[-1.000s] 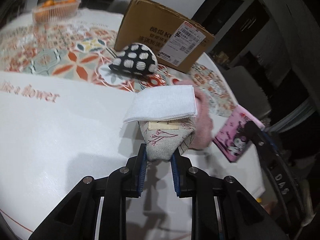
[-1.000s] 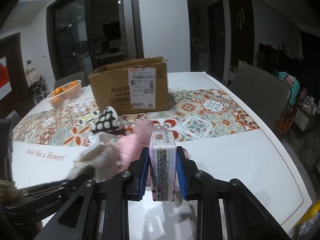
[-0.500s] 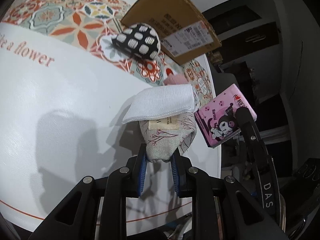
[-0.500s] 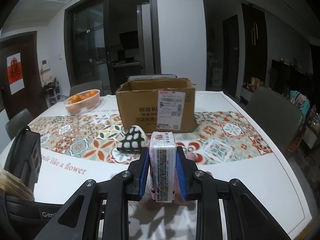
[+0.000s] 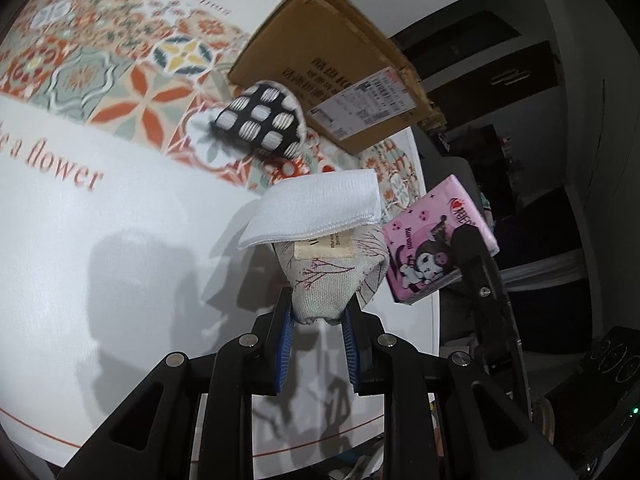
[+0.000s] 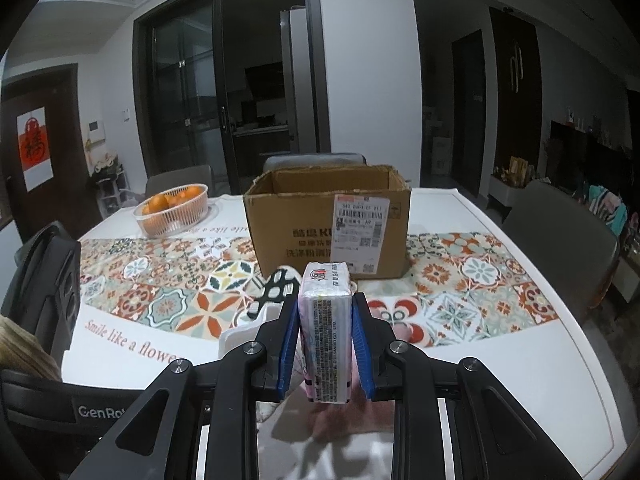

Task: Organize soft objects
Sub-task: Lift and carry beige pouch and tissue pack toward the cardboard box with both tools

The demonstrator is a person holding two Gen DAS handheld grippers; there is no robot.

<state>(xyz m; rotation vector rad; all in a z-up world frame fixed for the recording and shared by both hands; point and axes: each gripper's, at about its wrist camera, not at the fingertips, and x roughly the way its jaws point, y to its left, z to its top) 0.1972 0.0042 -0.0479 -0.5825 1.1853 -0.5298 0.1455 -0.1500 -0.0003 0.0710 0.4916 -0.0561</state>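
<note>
The left gripper (image 5: 318,332) has its fingers (image 5: 282,344) clenched on the narrow end of a beige printed pouch (image 5: 334,280), which carries a folded white cloth (image 5: 316,210) on top; both are held up off the surface (image 5: 120,260). The right gripper (image 6: 325,344) is clamped on a pink tissue pack (image 6: 326,328), held upright between the blue pads and also clear of the surface, with the pack showing beside the pouch in the left view. Something pink and soft lies under the right gripper, too blurred to name. A black pouch with white spots (image 5: 262,122) sits on the patterned runner just in front of the cardboard box (image 6: 328,224), touching or nearly touching its front wall. The step in hand looks like carrying both loads to the box; the next move calls for raising each above the rim and releasing inside without spilling the loose cloth. The box stands open, and its floor is hidden, so its contents cannot be told. A white basket (image 6: 172,216) near the far edge holds oranges.
</note>
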